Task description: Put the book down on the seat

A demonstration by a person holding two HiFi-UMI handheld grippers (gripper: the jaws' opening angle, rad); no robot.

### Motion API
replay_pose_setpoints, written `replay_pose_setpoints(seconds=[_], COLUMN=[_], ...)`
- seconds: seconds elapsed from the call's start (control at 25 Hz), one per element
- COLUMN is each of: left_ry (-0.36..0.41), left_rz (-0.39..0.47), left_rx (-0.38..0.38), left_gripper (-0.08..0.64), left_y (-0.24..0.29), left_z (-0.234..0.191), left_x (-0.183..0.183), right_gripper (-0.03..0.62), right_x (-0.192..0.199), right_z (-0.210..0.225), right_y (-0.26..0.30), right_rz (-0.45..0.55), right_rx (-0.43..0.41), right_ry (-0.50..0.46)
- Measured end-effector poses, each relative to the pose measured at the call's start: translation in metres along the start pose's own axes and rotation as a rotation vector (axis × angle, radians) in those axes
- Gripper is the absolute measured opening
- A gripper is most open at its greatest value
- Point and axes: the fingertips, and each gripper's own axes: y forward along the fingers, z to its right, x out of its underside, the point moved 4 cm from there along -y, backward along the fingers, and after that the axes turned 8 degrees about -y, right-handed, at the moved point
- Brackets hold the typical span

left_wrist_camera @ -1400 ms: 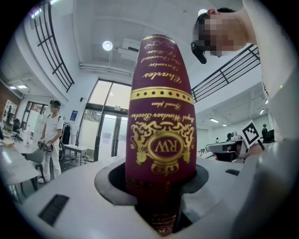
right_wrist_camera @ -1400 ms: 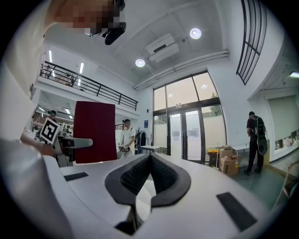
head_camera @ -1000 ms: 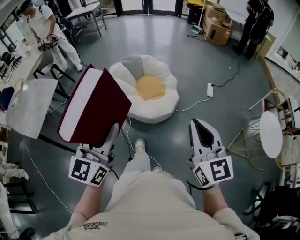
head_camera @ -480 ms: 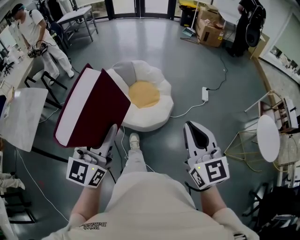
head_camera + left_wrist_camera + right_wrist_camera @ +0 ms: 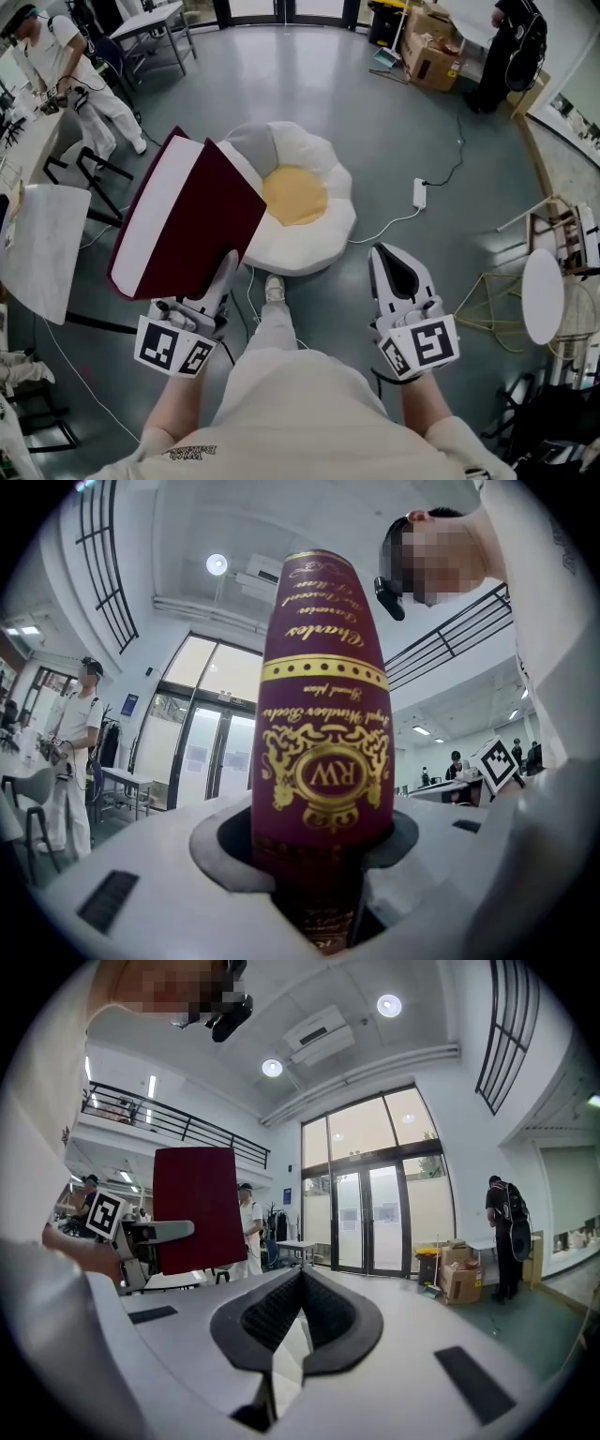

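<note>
A person in white (image 5: 67, 58) stands at the far left, beside a white counter (image 5: 42, 246). Next to that, the left gripper (image 5: 225, 267) has its jaws clamped on the lower end of the book (image 5: 183, 216). The book is closed, with a maroon cover, and is held up in the air, tilted, with its white page edges turned to the left. In the left gripper view the spine, with gold lettering, stands upright between the jaws. From the head view the book overlaps the left edge of the seat (image 5: 323, 239) but does not lie on it.

The seat is a white, egg-shaped cushion with a yellow middle (image 5: 293, 195). It rests on the grey floor (image 5: 375, 112) just ahead of the person's shoe (image 5: 274, 289).

To the right, the right gripper (image 5: 394, 251) hangs over bare floor with its jaws together and nothing between them. Beyond it a white power strip (image 5: 421, 192) lies on the floor, with its cable running toward the seat. At the far right is a round white table (image 5: 542, 295). Cardboard boxes (image 5: 433, 56) and a person in black (image 5: 511, 47) are in the upper right corner.
</note>
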Motion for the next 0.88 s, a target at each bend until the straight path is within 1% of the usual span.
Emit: replay_pose_setpoints(seconds=[0.2,0.36,0.52,0.72,0.88], left_ry=[-0.022,-0.028,-0.039,-0.095,-0.093], left_rz=[-0.027,-0.028,-0.035,-0.034,-0.034], left_rx=[0.020,0.039,0.046,0.053,0.074], left_gripper=[0.219,0.219,0.219,0.219,0.219], left_y=[0.053,0.092,0.123,0.159,0.183], left_z=[-0.043,-0.081,-0.125,-0.178,-0.214], left_x=[-0.013,-0.024,-0.029,-0.034,-0.041], right_gripper=[-0.002,-0.002,-0.002,-0.002,-0.002], right_x=[-0.012,-0.017,-0.024,-0.030,-0.035], right_z=[0.024,0.038,0.048,0.056,0.060], right_y=[0.063,0.114,0.168,0.226,0.268], right_rz=[-0.022,-0.040,-0.044,-0.037,-0.048], right_rx=[0.010,0.016,0.028,0.042,0.057], right_ry=[0.012,0.020,0.016,0.022,0.015])
